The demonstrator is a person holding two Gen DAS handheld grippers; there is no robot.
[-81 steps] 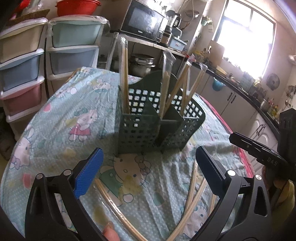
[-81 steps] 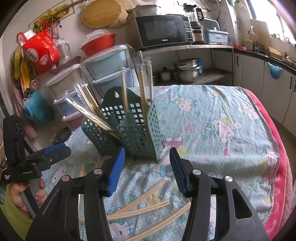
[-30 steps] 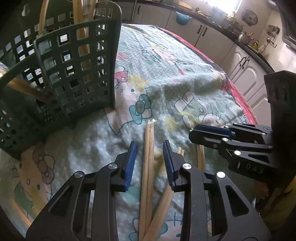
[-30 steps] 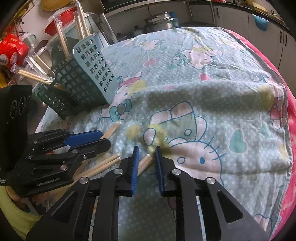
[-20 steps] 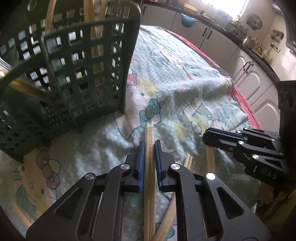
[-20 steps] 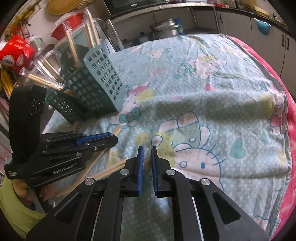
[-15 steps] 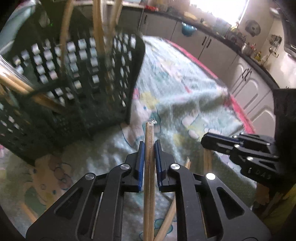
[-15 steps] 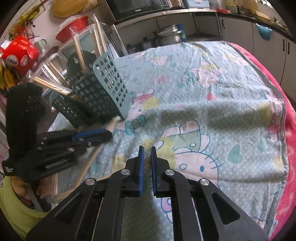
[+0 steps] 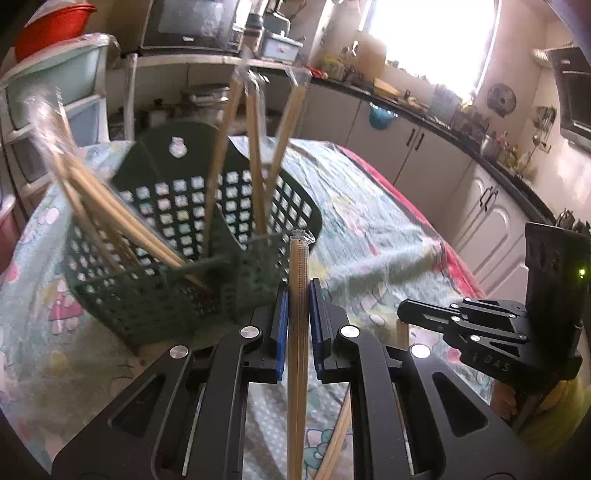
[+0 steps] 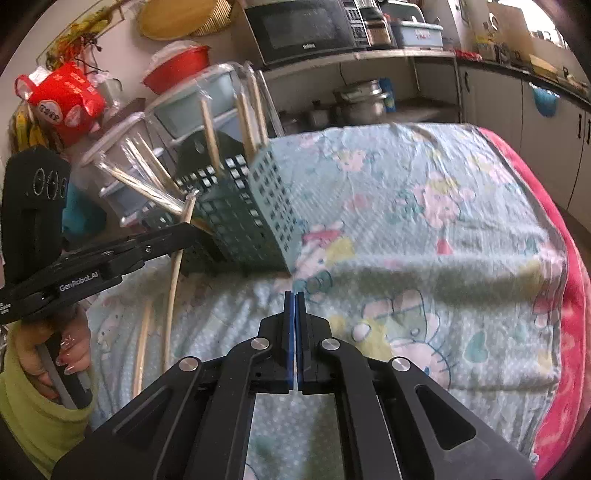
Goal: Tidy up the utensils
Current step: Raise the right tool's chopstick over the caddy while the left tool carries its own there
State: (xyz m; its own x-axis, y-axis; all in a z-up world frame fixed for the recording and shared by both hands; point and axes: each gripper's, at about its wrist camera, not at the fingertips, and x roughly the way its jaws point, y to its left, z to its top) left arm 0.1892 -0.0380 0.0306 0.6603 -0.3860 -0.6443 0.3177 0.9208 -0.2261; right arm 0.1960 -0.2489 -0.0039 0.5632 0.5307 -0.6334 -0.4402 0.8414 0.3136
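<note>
My left gripper (image 9: 298,291) is shut on a pair of wrapped wooden chopsticks (image 9: 297,266), lifted off the table, their tip close to the green lattice basket (image 9: 177,280). Several wrapped chopsticks (image 9: 255,166) stand in the basket's compartments. In the right wrist view the left gripper (image 10: 188,227) holds that pair (image 10: 173,280) slanting down beside the basket (image 10: 240,221). My right gripper (image 10: 294,295) has its jaws closing, pads all but touching, and nothing shows between them. A stick end (image 9: 402,332) shows just under the right gripper (image 9: 400,306); I cannot tell whether it is held.
A Hello Kitty cloth (image 10: 406,221) covers the table, red-edged on the right. One loose chopstick (image 10: 142,343) lies at the left. A hand (image 10: 55,343) in a green sleeve grips the left handle. Plastic drawers (image 9: 55,85) and a microwave (image 10: 303,26) stand behind.
Both grippers closed over the loose chopsticks on the cloth and rose. The left one now carries a pair up toward the basket. The right gripper's pads came together.
</note>
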